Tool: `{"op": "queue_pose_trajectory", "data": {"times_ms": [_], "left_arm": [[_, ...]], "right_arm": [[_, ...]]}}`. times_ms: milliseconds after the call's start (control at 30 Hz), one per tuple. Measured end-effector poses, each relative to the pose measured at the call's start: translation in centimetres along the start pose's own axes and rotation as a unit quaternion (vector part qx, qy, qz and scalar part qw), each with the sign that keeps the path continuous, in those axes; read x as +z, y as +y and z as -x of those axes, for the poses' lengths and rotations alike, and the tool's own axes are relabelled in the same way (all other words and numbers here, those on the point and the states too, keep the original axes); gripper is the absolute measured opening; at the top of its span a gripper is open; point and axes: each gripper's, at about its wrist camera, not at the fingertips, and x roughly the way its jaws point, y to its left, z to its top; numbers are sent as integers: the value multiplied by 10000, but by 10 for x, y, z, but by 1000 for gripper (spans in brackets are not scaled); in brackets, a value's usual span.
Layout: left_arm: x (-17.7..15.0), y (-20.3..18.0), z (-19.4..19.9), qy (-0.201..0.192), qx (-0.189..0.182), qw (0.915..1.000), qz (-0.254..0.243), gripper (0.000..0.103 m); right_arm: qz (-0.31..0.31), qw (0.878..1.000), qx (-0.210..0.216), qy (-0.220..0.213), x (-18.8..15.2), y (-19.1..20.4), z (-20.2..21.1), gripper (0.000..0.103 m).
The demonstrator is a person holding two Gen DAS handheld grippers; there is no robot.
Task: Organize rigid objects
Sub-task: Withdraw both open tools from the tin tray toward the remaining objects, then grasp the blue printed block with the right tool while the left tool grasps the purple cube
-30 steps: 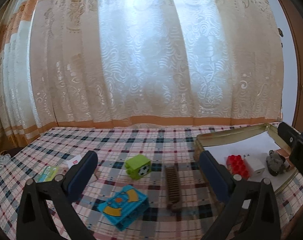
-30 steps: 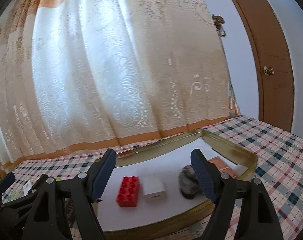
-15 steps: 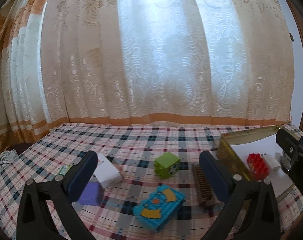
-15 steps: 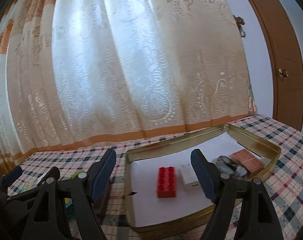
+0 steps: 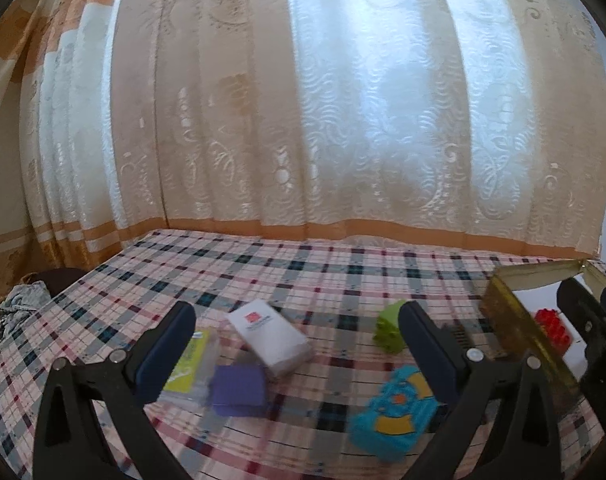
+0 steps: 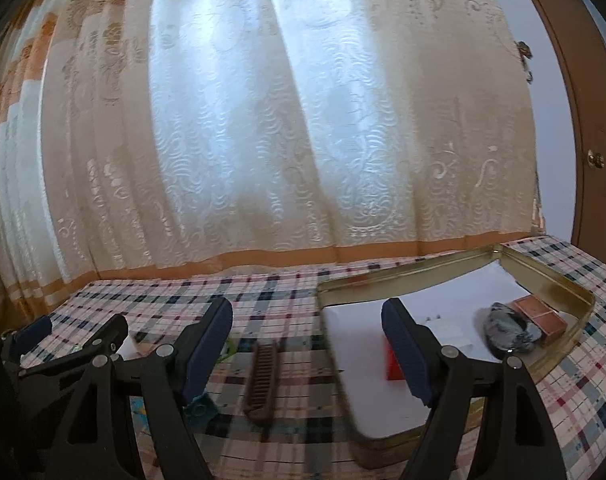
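My left gripper (image 5: 297, 332) is open over the checked tablecloth with nothing between its fingers. Beyond it lie a white box (image 5: 269, 336), a purple block (image 5: 239, 390) and a green-yellow packet (image 5: 189, 364). Right of them sit a green cube (image 5: 389, 330), a blue toy block (image 5: 395, 410) and a brown comb (image 5: 459, 334). My right gripper (image 6: 305, 320) is open and empty above the comb (image 6: 263, 372), beside the gold tin tray (image 6: 551, 276). The tray holds a red brick (image 6: 393, 364), a grey lump (image 6: 507, 330) and a copper box (image 6: 539, 314).
A lace curtain (image 5: 343, 120) hangs along the table's far edge. A brown door (image 6: 583, 120) stands at the right. Bundled cloth (image 5: 15, 308) lies off the table's left edge. The tray's near wall (image 5: 519, 332) rises between the comb and the red brick (image 5: 551, 322).
Both grippers have moved left across the table. The tray has slid toward the right of both views, and the white box, purple block and packet now lie in front of the left gripper.
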Motion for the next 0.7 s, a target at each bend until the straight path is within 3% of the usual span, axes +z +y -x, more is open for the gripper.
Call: {"op": "queue_pose_trajectory", "data": {"times_ms": [133,300,467,700], "left_arm": [[1,27,-6,44,292,9996,22,103],[2,70,-17,166,601,9973,387,103],[-1,108,-27,357,1068,9899,857,103],[-5,116,-33,558,1211,9858,1019,103]], "right_arm": [[105,9997,144,169,-2,15,-5,79],[188,9981,363,460,-6,31,-13,79],[206,9918,699,1048,-17,48,-29,79],[15,9733,922,2101,-36,61,-56,79]]}}
